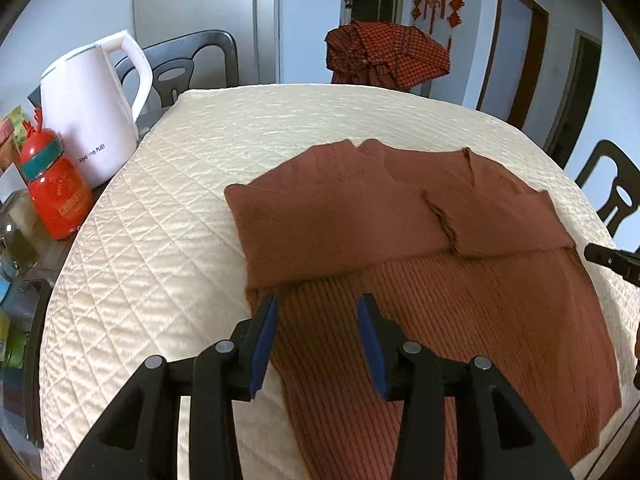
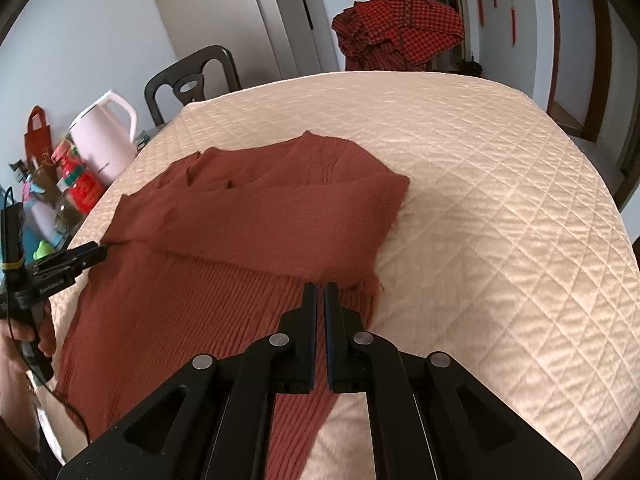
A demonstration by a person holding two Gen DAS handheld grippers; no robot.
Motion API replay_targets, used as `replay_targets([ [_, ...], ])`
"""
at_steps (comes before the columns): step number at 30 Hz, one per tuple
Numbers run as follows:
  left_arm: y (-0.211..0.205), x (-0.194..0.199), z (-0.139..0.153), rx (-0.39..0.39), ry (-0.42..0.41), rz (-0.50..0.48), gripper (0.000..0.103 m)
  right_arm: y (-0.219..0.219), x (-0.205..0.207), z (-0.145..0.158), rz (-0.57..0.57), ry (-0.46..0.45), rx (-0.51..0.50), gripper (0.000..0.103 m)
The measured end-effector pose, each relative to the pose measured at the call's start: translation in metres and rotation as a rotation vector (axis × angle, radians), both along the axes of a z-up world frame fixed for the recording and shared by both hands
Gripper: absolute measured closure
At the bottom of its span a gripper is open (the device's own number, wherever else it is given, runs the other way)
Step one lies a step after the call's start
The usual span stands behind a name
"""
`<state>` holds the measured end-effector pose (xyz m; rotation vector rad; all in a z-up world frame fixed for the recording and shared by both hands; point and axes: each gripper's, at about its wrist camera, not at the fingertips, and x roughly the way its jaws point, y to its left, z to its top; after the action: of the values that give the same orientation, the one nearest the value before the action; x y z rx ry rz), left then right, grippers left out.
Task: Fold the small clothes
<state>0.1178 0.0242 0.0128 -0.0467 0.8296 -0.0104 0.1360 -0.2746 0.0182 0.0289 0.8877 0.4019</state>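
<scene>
Rust-brown ribbed knit sweater (image 1: 460,312) spread flat on cream diamond-quilted cover (image 1: 160,208), upper part folded down into a smooth, softer-looking flap with frayed seam edges across the ribs. Left gripper (image 1: 318,308) black, blue pads apart, hanging just over the flap's lower edge with nothing between them. Right gripper (image 2: 320,292) black, pads nearly together with only a thin slit, tips at the flap's edge near its frayed corner; whether cloth is pinched there cannot be told. White glossy kettle (image 1: 88,120) and red rounded jar (image 1: 56,196) with teal band beside the cover's left edge. Dark curved-back chair (image 1: 188,64) behind; red checked cloth (image 1: 388,54) draped in a heap beyond the far edge
</scene>
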Motion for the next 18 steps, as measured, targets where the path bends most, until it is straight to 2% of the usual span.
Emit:
replay_targets([
  [3,-0.006,-0.011,0.003,0.001,-0.007,-0.016,0.053,0.002,-0.01,0.004,0.013,-0.003,0.016,0.085],
  [11,-0.004,-0.052,0.011,-0.015,-0.035,-0.051,0.05,-0.002,-0.042,0.013,0.04,-0.018,0.048,0.084],
  [18,0.003,-0.089,0.009,-0.023,-0.048,-0.067,0.049,-0.014,-0.07,0.007,0.03,-0.006,0.049,0.084],
])
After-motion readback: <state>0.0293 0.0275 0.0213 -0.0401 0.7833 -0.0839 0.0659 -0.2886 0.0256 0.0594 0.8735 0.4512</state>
